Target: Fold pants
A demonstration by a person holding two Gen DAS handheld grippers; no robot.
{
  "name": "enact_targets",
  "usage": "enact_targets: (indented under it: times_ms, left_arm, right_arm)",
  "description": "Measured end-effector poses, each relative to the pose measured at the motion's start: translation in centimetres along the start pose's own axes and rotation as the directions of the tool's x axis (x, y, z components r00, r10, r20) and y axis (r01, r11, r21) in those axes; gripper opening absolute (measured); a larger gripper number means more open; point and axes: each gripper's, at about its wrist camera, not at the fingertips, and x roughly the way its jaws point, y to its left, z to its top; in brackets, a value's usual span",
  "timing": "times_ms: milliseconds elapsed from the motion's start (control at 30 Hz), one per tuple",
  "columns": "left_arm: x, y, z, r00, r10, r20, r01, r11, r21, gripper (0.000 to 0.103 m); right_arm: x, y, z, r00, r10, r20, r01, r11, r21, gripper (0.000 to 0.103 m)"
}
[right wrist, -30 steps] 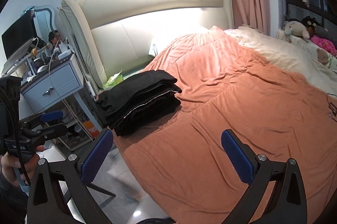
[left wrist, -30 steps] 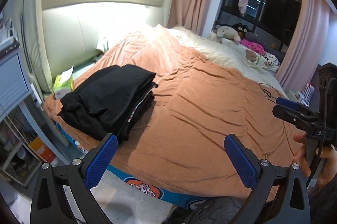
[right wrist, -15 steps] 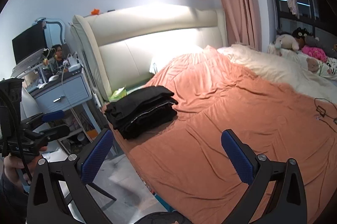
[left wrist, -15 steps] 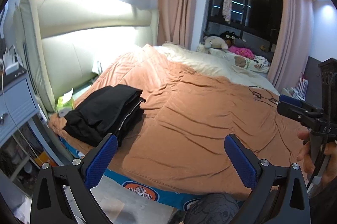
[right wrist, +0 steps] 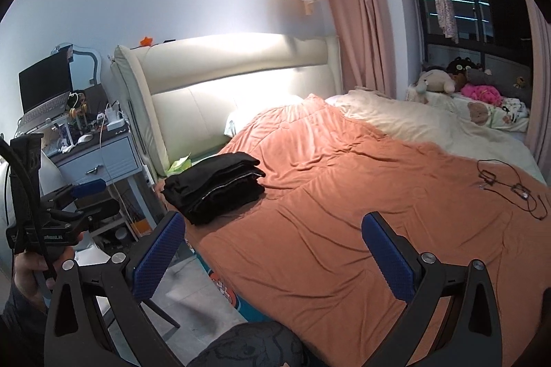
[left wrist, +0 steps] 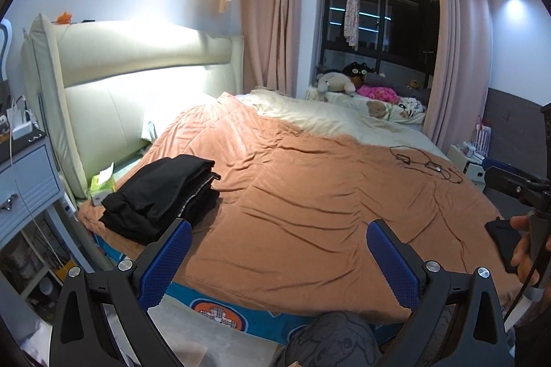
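Apparently done | both hand-held grippers, left (left wrist: 277, 250) and right (right wrist: 272, 246), spread and empty | folded pants (left wrist: 162, 194) ahead-left on bed (left wrist: 310, 194) | withdraw clear, leaving stack undisturbed

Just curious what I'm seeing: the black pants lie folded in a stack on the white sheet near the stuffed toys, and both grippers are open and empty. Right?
Not quite. The folded black pants lie on the orange blanket, at the corner by the headboard, far from the stuffed toys; the right wrist view shows it. The left gripper and right gripper are indeed open and empty.
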Motion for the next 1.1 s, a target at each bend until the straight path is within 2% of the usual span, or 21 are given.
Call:
enact_targets:
  times_ms: [267,467,633,1100]
  left_arm:
    - [-3.1,-2.3,-1.7,1.0,-0.002,0.021,0.001,1.0,0.029,0.103]
    - [-4.7,-4.3,-3.2,1.0,-0.017,0.019,0.016,0.998,0.064,0.103]
    - [-5.9,-5.6,-4.4,1.0,-0.006,0.024,0.003,0.996,0.091,0.102]
    - [-7.8,-8.2,-9.0,0.999,-0.008,0.037,0.005,0.995,0.098,0.102]
  right_arm:
    - [-4.4,2.1,-2.6,0.997,-0.069,0.034,0.069,0.997,-0.021,0.103]
    - [-6.5,3.7,-4.7,0.996,-0.081,0.042,0.082,0.997,-0.009,0.103]
    - [-7.9,4.6,-6.5,0.991,-0.13,0.028,0.129,0.991,0.017,0.103]
    - [-10.4,6.2,-10.1,0.985,-0.171,0.026,0.17,0.984,0.055,0.103]
